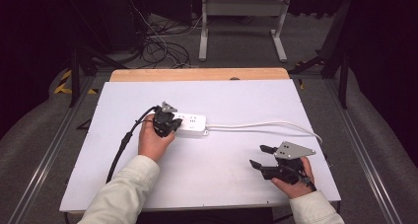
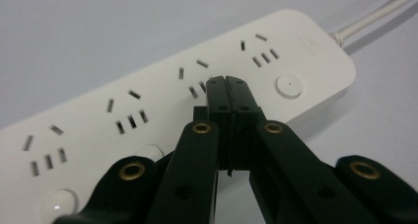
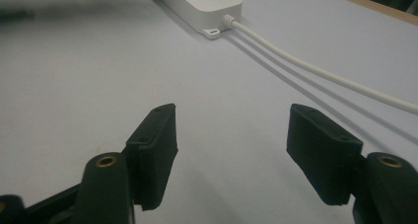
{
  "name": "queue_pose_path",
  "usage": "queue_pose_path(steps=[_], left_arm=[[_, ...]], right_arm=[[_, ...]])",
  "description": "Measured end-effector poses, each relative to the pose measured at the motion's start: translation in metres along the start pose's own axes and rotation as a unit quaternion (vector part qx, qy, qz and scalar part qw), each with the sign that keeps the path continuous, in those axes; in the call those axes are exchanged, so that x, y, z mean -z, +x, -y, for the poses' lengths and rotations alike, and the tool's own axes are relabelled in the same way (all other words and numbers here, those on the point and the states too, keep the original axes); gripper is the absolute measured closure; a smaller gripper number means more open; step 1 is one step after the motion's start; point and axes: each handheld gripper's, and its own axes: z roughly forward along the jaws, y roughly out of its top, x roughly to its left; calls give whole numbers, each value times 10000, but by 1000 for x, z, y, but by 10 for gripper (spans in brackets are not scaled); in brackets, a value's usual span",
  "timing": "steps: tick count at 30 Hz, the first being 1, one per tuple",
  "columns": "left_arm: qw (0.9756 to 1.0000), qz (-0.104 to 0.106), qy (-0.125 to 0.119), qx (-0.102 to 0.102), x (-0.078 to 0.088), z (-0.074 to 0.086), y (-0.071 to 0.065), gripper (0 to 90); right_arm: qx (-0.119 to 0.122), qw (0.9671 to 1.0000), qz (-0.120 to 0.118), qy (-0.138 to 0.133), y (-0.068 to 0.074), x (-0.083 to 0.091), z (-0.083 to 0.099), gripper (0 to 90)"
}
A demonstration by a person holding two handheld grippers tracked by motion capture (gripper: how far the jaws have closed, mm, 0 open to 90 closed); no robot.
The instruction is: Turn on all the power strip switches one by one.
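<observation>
On the smooth white surface [image 1: 98, 150], the left gripper [image 1: 166, 127] presses its ribbed black fingers [image 2: 219, 103], fully closed on nothing, onto the glossy, round-cornered white power strip [image 1: 192, 124]. Its round cord [image 1: 266, 125] trails right, past the right gripper [image 1: 260, 156], fingers [image 3: 155, 150] wide apart, empty.

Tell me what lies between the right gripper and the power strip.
Bare white tabletop, as the high view shows; the right gripper sits apart from the power strip, whose white cord runs past beside that stretch.
</observation>
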Motion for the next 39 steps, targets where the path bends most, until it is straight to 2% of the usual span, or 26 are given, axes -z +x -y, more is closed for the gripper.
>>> queue_pose_path(steps=[1,3,6,7,8,14,24,26,28,35,39], left_arm=[[9998,60,-176,80,3,1,0,899],[9989,238,-313,257,8,-2,1,899],[9981,298,-460,273,16,-6,1,899],[9982,295,-475,221,18,-7,1,899],[9980,339,-470,262,19,-7,1,899],[9986,195,-471,127,21,-6,1,898],[9978,390,-486,216,19,-7,1,898],[9980,370,-484,184,18,-8,0,898],[9972,535,-472,234,16,-9,-3,898],[9968,722,-353,-5,3,-14,-25,898],[9974,676,-244,-3,-7,-14,-28,898]], right_arm=[[1,10000,9,0,0,0,0,360],[-11,10000,7,-9,-1,1,0,360],[-5,10000,21,3,0,0,0,360],[2,10000,12,-1,0,0,0,360],[3,10000,22,3,0,0,0,360],[1,10000,15,-2,0,0,0,360],[0,10000,14,-7,0,0,0,360],[5,10000,18,-11,0,1,0,360],[5,10000,19,-11,0,1,0,360],[14,10000,10,-7,0,1,0,360],[14,10000,12,-7,0,1,0,360]])
